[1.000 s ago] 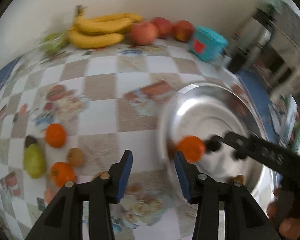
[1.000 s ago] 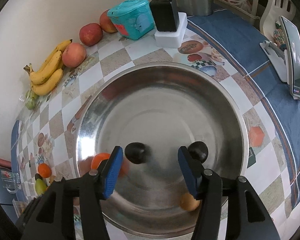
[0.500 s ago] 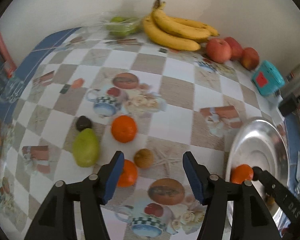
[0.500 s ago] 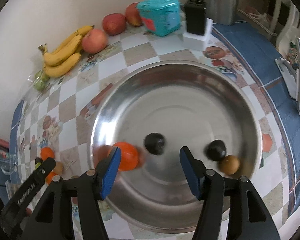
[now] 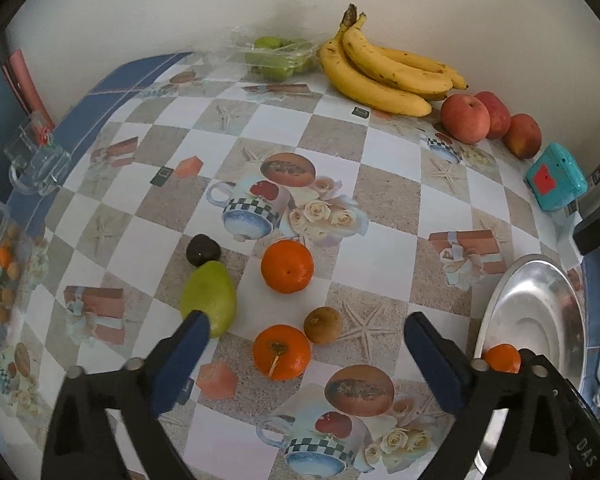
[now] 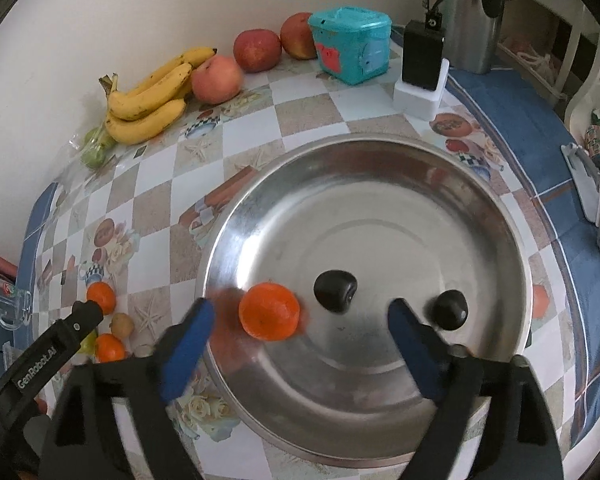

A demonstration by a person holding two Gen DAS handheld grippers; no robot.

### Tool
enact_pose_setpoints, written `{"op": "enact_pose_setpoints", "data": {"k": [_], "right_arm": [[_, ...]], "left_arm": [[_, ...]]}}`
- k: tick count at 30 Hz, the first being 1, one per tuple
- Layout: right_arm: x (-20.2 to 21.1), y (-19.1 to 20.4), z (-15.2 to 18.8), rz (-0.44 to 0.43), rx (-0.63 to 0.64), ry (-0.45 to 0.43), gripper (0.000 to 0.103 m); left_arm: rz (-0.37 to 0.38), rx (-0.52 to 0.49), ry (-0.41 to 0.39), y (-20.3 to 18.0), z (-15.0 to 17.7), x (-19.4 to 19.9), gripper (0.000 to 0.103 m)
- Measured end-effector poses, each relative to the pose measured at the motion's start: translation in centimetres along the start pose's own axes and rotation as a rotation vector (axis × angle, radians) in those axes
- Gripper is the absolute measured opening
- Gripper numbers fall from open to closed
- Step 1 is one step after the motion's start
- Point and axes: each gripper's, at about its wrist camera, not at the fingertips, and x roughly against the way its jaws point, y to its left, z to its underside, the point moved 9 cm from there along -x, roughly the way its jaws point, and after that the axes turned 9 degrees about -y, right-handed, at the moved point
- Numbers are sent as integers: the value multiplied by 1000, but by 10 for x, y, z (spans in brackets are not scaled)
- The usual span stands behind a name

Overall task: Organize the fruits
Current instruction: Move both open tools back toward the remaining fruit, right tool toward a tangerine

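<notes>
The steel bowl (image 6: 364, 216) is now holding an orange (image 6: 269, 317) that is blurring w/ motion, i.e. just dropped and rolling toward the bowl's near-left wall, next to two dark plums (image 6: 335, 290) nearer the middle; a sec ago it was smeared behind the right gripper's finger. The right gripper (image 6: 300, 344) is hovering over the near rim, jaws spread wide, pinching nothing. So one more fruit is in, and the right side is freeing up.

The left gripper (image 5: 306, 344) is swinging away from the bowl, which sat centre-frame 1 s ago and is now at the far right edge of its view. It is now facing the loose fruit on the checked tablecloth (image 5: 388, 200), jaws spread wider than before, holding nothing. Btwn its fingers, near: a second orange (image 5: 282, 352) w/ a small brown fruit (image 5: 323, 325) touching it; a third orange (image 5: 287, 266) further off; green pear (image 5: 209, 302) to the left, a dark plum (image 5: 203, 249) touching its far end. Bananas (image 5: 384, 70) and apples (image 5: 466, 118) are untouched by the far wall. Probably the near orange is next.

Writing: "GenRobot.AI" on the left gripper's arm, seen from the right wrist; "DAS" on the right one, seen from the left wrist. The teal box (image 6: 352, 44) has a red sticker, unreadable.
</notes>
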Motion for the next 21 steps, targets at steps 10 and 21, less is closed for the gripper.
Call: {"op": "enact_pose_setpoints", "data": {"k": [10, 21], "right_arm": [[4, 14, -6, -49, 38, -56, 100], [7, 49, -4, -171, 90, -57, 100]], "left_arm": [[-44, -6, -23, 18, -7, -1, 103], [-95, 55, -60, 66, -26, 4, 103]]}}
